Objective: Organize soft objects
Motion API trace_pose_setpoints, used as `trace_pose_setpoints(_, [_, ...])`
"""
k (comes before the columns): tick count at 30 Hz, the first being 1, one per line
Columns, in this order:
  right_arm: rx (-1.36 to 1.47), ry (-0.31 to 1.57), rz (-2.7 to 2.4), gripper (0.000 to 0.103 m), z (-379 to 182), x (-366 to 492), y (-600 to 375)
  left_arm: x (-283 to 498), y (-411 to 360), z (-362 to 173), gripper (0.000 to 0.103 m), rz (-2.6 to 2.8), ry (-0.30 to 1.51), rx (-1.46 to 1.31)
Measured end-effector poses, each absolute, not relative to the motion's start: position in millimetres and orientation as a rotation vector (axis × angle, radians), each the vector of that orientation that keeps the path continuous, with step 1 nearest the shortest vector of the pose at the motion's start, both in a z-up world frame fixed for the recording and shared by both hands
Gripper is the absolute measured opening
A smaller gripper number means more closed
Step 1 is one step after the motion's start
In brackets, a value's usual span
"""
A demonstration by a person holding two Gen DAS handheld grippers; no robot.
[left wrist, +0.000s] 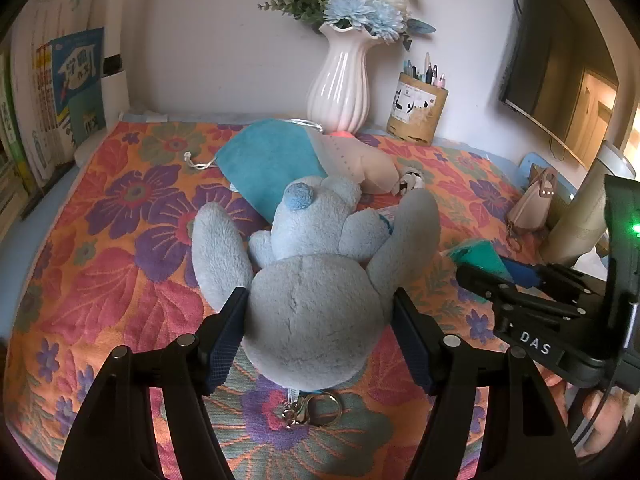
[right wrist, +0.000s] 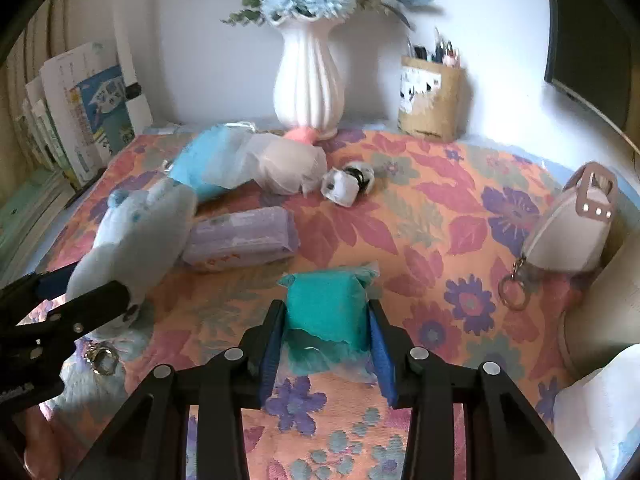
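A light blue plush rabbit lies on its back on the floral cloth, its key ring trailing toward me. My left gripper is shut on its round body, one pad pressing each side. In the right wrist view the same rabbit shows at the left. A teal soft packet in clear wrap sits between the pads of my right gripper, which is shut on it just above the cloth.
Behind lie a turquoise pouch, a beige bagged plush, a purple wipes pack and a small white toy. A vase, pen holder and books line the back. A beige purse stands at right.
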State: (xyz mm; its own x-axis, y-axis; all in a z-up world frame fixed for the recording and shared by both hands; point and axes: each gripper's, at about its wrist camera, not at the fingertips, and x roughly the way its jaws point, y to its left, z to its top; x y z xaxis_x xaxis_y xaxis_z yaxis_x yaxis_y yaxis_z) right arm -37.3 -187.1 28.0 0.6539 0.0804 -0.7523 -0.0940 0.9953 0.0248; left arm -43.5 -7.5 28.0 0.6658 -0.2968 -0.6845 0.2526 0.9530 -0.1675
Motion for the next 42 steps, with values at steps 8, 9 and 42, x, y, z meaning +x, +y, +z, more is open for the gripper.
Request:
trace_pose_setpoints(8, [0.159, 0.836, 0.191, 0.039, 51.3, -66.0, -209.5, -61.1, -34.8, 44.2, 0.068, -0.375, 0.742, 0.022])
trace_pose_setpoints(9, [0.161, 0.829, 0.174, 0.039, 57.8, -71.5, -213.8, -67.0, -42.0, 52.1, 0.067, -0.412, 0.733, 0.004])
trace_pose_setpoints(42, [0.384, 0.693, 0.063, 0.039, 101.8, -152.8, -344.3, -114.4, -164.1, 35.7, 0.098, -0.7, 1.059, 0.092])
